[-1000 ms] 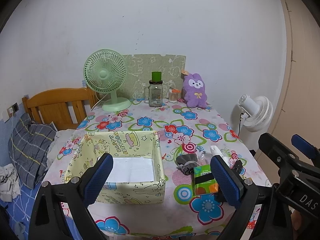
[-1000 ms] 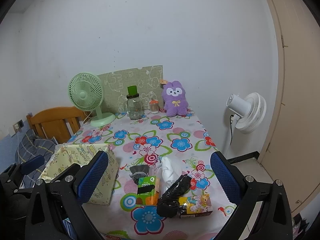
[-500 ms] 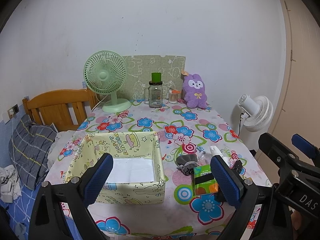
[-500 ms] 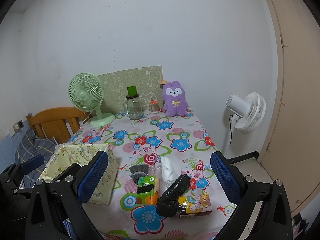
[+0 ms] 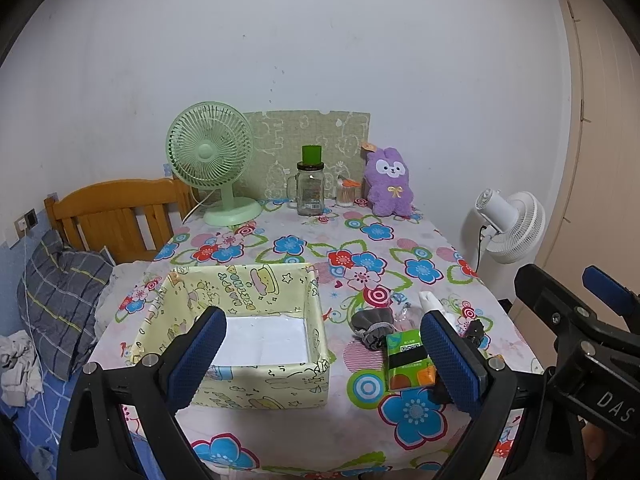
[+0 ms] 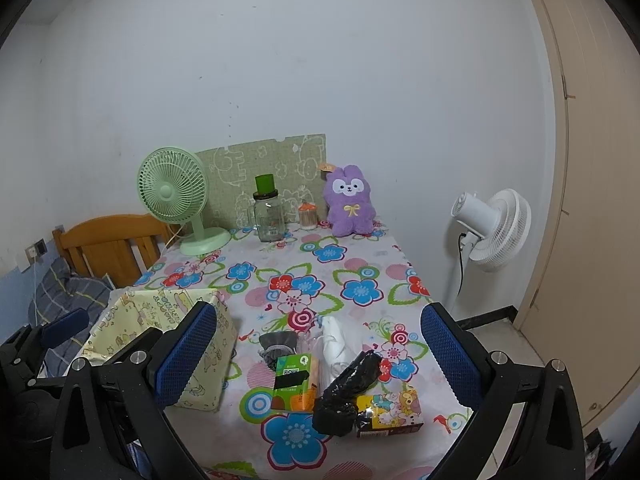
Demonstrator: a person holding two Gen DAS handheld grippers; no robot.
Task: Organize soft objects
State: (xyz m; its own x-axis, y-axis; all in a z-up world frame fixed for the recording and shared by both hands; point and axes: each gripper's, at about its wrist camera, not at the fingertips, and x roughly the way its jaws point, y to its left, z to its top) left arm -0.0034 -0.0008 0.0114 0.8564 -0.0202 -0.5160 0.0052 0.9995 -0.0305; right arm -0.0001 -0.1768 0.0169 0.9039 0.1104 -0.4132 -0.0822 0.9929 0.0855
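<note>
Soft items lie clustered at lower right of the left wrist view: a grey sock (image 5: 370, 327), a green tissue pack (image 5: 408, 360) and a white wad (image 5: 430, 302), just beside the empty yellow fabric box (image 5: 256, 292) at lower centre; the left gripper (image 5: 320, 356) hangs spread wide and holds nothing; the right gripper (image 5: 576, 320) shows at the right edge, apart from the pile; nothing seems sorted yet, so this looks like the start; the next move probably calls for descending on one soft piece.

Right wrist view: the right gripper (image 6: 320, 354) is also spread and empty above the pile at lower centre; a black crumpled bag (image 6: 348, 392) touches a cartoon-printed pack (image 6: 390, 410); the floral tablecloth (image 6: 360, 292) covers the table; a purple plush rabbit (image 6: 350, 202), glass jar (image 6: 269, 216) and green desk fan (image 6: 174, 196) stand by the white wall; a white floor fan (image 6: 494, 230) stands at right.
</note>
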